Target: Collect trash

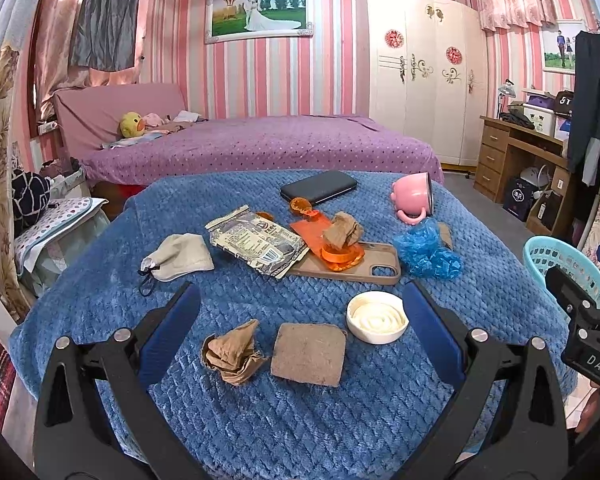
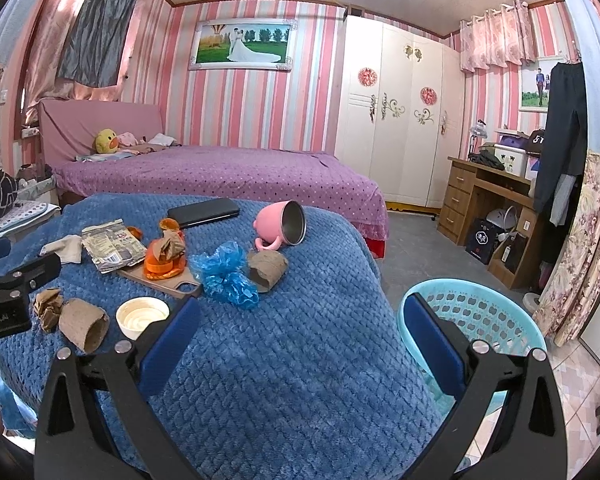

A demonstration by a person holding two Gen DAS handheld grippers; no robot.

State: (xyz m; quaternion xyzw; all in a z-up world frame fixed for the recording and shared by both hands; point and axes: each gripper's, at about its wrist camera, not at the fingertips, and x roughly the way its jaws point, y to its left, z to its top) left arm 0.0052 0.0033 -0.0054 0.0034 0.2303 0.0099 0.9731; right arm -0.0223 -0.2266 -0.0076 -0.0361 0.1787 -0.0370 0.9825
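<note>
Between the left gripper's [image 1: 300, 312] spread, empty fingers lie a paper wad [image 1: 232, 354] and cardboard [image 1: 309, 354]; closing wide could snag the blanket [image 1: 260, 420]. Right gripper [image 2: 300, 320] gapes empty beside the basket [image 2: 480, 312].

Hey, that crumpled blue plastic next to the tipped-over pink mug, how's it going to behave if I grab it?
The blue plastic looks thin and wrinkled, so it is probably very light and floppy, collapsing between the fingers. Its bunched shape suggests it may spring back open or trail loose ends. It lies on the fuzzy blue blanket, so it is unlikely to slide.
</note>
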